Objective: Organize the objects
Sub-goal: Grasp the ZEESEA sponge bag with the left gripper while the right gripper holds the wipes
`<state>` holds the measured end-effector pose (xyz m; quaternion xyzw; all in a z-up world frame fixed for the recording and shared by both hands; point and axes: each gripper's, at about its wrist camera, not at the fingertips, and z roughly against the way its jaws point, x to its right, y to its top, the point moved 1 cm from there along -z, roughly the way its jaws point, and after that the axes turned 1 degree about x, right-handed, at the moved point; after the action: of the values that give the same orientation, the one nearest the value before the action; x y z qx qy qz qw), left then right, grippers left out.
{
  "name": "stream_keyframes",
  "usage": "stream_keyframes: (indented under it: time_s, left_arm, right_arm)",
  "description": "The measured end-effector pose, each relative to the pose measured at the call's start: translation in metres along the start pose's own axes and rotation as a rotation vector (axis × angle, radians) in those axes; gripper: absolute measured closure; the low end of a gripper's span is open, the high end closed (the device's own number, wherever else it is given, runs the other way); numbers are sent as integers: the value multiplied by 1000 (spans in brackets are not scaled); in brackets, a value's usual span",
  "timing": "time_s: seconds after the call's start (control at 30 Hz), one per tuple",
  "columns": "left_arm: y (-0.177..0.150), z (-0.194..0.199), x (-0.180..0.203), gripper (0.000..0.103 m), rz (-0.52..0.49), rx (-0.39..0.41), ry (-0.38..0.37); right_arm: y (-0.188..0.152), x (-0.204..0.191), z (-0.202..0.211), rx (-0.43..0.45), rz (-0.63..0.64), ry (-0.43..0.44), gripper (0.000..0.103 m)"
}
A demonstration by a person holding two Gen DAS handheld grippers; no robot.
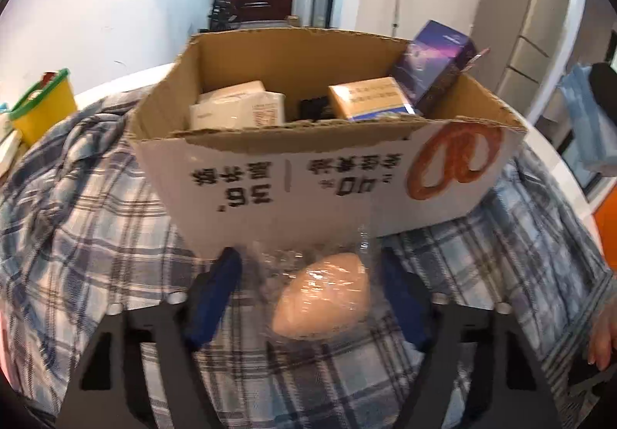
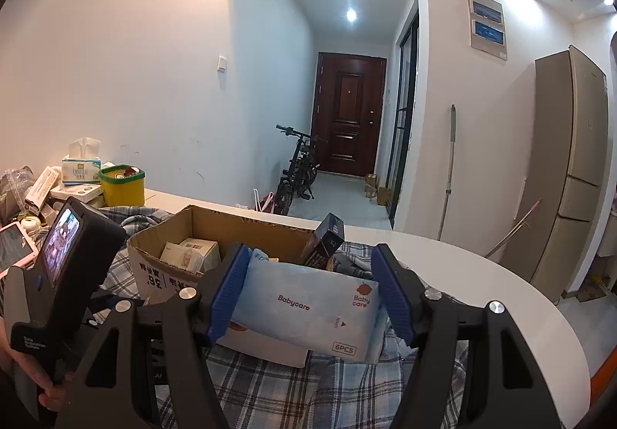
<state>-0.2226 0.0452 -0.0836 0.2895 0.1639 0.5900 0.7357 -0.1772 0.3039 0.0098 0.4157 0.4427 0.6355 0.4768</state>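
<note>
With the left gripper [image 1: 308, 275] jaws closed around a bagged sponge [image 1: 322, 298] and the right gripper [image 2: 308, 294] clamped on a wipes pack [image 2: 308, 309], a lift clear of the cardboard box [image 1: 293, 174] rim was judged necessary before release.

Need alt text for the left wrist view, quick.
A peach egg-shaped sponge in clear plastic wrap sits between the left gripper's blue pads on plaid cloth. Behind stands an open cardboard box holding small cartons.
</note>
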Motion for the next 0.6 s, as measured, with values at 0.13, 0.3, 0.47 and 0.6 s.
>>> stream_keyframes:
  time_s: [0.13, 0.3, 0.47, 0.6]
  left_arm:
    - [2, 4, -7, 41, 1, 19, -7]
    - [3, 20, -5, 46, -19, 83, -31]
    - [2, 47, 3, 46, -68, 214, -12]
    - [0, 68, 9, 46, -90, 323, 28]
  right_arm:
    - [0, 0, -1, -6, -2, 0, 38]
    - [-1, 3, -3, -17, -15, -1, 38]
    - [-2, 3, -6, -32, -9, -1, 38]
    - [-3, 3, -5, -31, -4, -1, 38]
